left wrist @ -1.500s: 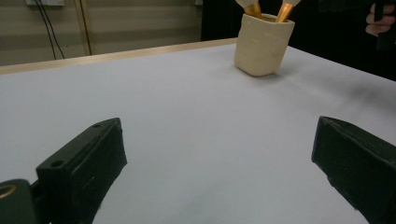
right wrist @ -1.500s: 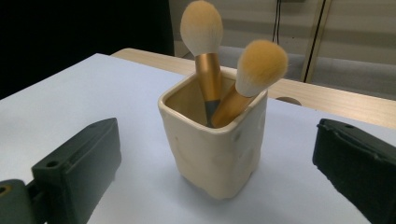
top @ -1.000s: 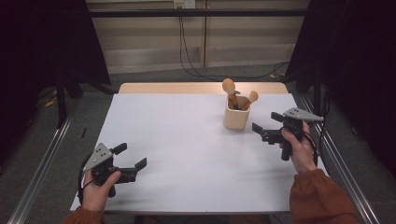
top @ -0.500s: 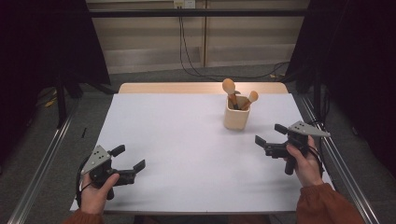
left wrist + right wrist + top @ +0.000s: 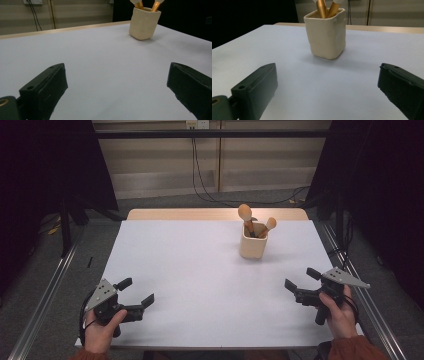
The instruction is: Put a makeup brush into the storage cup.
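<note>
Cup [image 5: 253, 246] of brushes well beyond right tool [image 5: 299, 284], untouched

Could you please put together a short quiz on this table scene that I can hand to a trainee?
1. True or false: the right gripper is shut on the cream holder.
2. Which gripper is nearer the holder? A) left gripper B) right gripper C) both equally near
3. Fill in: the wooden utensils stand ____ the holder.

Key:
1. False. Both grippers are open and hold nothing, apart from the holder, over the white table.
2. B. In the high view the right gripper is on the holder's side of the table, and in the right gripper view the holder looms larger.
3. Inside, leaning out over its rim.
</note>
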Available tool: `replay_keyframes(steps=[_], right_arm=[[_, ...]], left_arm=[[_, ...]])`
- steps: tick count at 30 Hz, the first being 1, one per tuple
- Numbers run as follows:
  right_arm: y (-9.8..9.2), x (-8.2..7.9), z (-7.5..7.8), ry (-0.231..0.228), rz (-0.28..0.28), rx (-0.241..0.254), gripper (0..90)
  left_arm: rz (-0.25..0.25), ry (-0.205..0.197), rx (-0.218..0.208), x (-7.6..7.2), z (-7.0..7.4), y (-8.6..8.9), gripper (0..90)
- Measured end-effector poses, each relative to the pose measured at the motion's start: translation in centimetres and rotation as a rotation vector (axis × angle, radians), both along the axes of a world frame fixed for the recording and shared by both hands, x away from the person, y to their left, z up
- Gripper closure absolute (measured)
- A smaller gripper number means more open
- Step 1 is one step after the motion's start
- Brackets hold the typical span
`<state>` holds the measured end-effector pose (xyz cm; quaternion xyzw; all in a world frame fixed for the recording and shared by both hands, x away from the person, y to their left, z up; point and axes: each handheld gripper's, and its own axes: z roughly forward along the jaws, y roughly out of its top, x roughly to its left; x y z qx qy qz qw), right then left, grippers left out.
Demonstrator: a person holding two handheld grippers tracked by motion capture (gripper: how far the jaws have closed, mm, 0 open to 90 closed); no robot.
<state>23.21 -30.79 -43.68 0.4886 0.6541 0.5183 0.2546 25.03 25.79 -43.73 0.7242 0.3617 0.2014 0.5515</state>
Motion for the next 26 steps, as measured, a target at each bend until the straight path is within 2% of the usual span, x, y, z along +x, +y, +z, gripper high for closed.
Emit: replay_keyframes(steps=[4,6,9,14,16,26], right_arm=[[-0.1,-0.3,-0.3,0.005,0.001,-0.029,1.5],[-0.1,-0.2,-0.5,0.007,-0.004,-0.021,1.6],[-0.2,-0.1,-0.8,-0.002,-0.009,-0.030,1.5],[-0.1,-0.3,-1.4,0.016,-0.003,-0.040,1.2],[0.0,-0.4,-1.4,0.010,-0.007,-0.047,1.0],[-0.4,-0.5,-1.6,0.001,-0.020,-0.017,1.0]], left_arm=[[0.004,0.004,0.001,-0.1,0.0,0.0,2.7],[0.003,0.003,0.003,-0.1,0.1,0.1,2.7],[0.001,0.002,0.003,-0.1,0.1,0.1,2.7],[0.004,-0.002,0.000,-0.2,0.1,0.1,2.7],[0.001,-0.003,0.001,-0.2,0.2,0.1,2.7],[-0.005,0.004,-0.003,0.1,0.1,0.0,2.7]])
